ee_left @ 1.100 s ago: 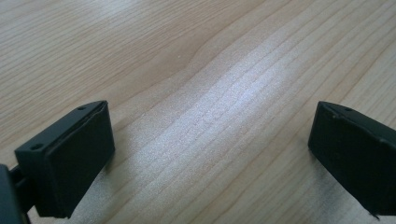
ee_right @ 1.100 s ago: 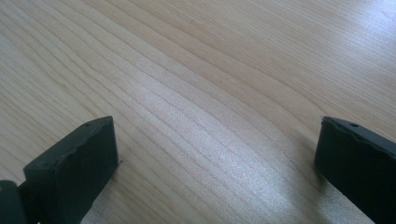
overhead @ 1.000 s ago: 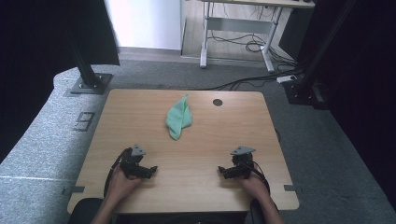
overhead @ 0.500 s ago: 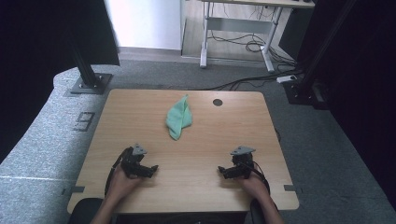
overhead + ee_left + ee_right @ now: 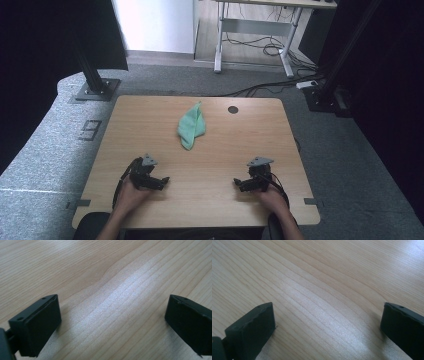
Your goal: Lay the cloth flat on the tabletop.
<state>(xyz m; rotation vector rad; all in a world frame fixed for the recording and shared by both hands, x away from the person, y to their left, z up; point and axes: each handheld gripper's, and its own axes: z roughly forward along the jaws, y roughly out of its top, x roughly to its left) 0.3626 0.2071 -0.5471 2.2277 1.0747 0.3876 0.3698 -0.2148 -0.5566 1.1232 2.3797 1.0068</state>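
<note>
A crumpled green cloth (image 5: 192,126) lies on the wooden table (image 5: 240,135), toward its far middle. My left gripper (image 5: 164,180) rests near the front left of the table, held by a hand, and points inward to the right. My right gripper (image 5: 237,183) rests near the front right and points inward to the left. Both are well short of the cloth. In the left gripper view the jaws stand wide apart over bare wood, left gripper (image 5: 112,322) open. The right gripper (image 5: 327,327) view shows the same, jaws spread with nothing between them.
A round dark cable hole (image 5: 232,109) sits near the table's far edge, right of the cloth. Grey carpet surrounds the table. A black stand base (image 5: 94,89) is at the far left, another (image 5: 325,97) at the far right, with cables on the floor.
</note>
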